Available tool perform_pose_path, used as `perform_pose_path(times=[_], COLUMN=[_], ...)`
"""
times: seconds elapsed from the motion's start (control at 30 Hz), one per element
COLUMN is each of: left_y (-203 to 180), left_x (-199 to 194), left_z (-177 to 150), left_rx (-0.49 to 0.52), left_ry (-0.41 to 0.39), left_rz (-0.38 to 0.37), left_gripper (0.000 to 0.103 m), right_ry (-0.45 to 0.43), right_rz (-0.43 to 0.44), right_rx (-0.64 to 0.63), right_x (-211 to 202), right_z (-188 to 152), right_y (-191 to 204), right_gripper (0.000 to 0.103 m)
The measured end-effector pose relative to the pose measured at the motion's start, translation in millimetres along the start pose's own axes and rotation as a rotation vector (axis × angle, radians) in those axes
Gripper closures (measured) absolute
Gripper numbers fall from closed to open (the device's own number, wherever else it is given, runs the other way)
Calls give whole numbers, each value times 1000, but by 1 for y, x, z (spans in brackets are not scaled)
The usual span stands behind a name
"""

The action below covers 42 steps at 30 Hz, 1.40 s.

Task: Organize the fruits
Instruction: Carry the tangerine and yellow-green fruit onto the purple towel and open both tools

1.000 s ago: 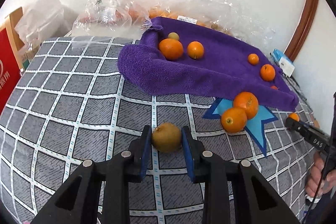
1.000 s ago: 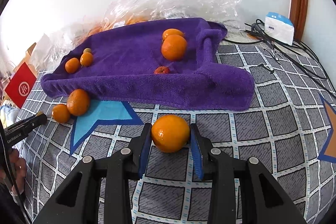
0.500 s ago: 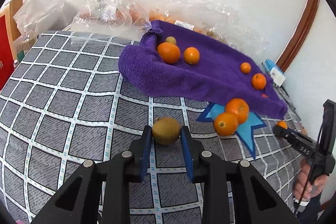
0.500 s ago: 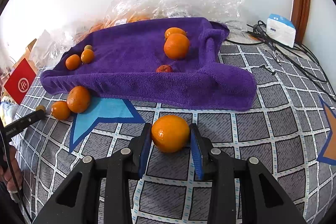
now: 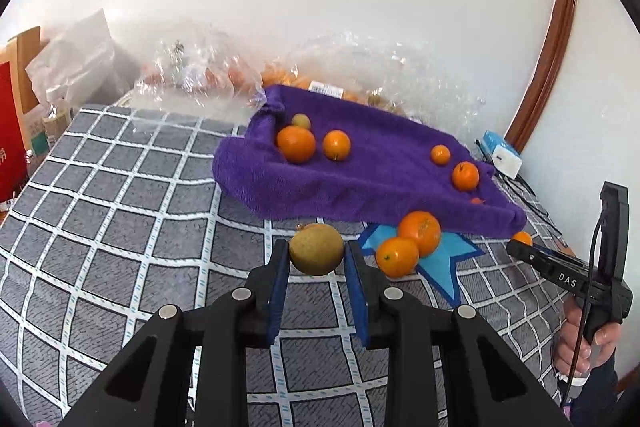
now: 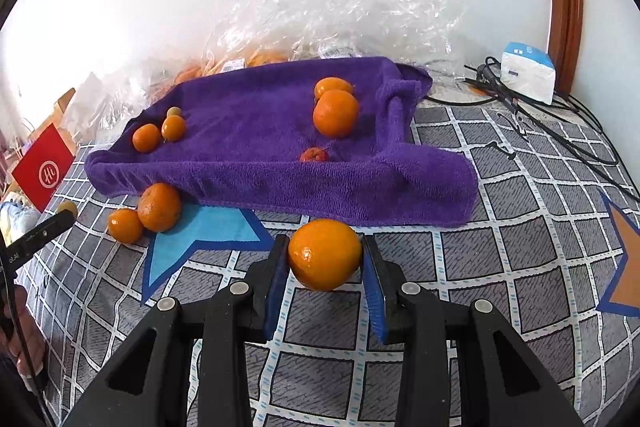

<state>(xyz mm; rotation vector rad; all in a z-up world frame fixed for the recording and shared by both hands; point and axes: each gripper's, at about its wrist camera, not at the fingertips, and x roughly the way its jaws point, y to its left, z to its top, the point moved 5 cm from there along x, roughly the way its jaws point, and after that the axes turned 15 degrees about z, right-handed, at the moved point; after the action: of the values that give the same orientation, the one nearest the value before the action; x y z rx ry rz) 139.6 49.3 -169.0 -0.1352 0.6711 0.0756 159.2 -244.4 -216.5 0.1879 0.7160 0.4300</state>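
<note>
Fruit rides in both grippers. Left wrist view: left gripper [image 5: 316, 259], fingers clamped on a brownish fruit [image 5: 316, 254], near the purple towel [image 5: 372, 179]; carry it level. Right wrist view: right gripper [image 6: 325, 259] grips an orange [image 6: 325, 254]. Bags [image 6: 360, 23] behind blur their contents.

You have bright, even daylight in both views. The white wall [image 5: 320, 7] is nearly washed out, and in the right wrist view it glows strongest at the left side. The clear plastic bags [image 6: 340, 23] give small glare spots. Shadows under the fruits are soft. Grid lines of the bedsheet [image 5: 120, 207] bend strongly near the dark round edges. The far corners look slightly soft.
</note>
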Motion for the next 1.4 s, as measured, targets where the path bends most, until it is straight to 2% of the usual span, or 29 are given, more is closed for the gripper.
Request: perform_pose_path(times=[0.13,0.3,0.43,0.63,0.73,0.83,0.93,1.1,1.17,1.27,1.4], left_y=[7,16,19,12,6,-3,-11,-23,-25,-27,-22], left_x=[7,1,-14,-27,-23,-6,13,53,66,74,77], left_z=[1,15,44,99,118,127,128,114,105,96,96], left_rx=[-30,-45,-46,-63,-73,-90,-102,-86,-79,-57,-72], left_ry=[25,11,-40,-128,-148,-135,-116,-104,-83,-52,-55], left_rz=[17,71,96,94,95,78,63,107,101,98,104], left_gripper=[77,77,77,76,76,76,76,76,76,76,76], right_ry=[-25,-45,-68,-123,-143,-144,-133,-86,-53,-25,7], right_rz=[9,-15,-37,-32,-14,-16,-8,6,0,-24,-6], right_rx=[23,16,-12,-16,3,9,24,81,71,66,76], right_x=[-3,-15,-30,-37,-30,-15,2,27,34,41,49], right_z=[4,15,38,86,109,124,124,110,105,97,89], right_y=[-2,3,13,17,14,10,2,-19,-23,-28,-30], right_gripper=[68,68,68,68,68,68,68,68,68,68,68])
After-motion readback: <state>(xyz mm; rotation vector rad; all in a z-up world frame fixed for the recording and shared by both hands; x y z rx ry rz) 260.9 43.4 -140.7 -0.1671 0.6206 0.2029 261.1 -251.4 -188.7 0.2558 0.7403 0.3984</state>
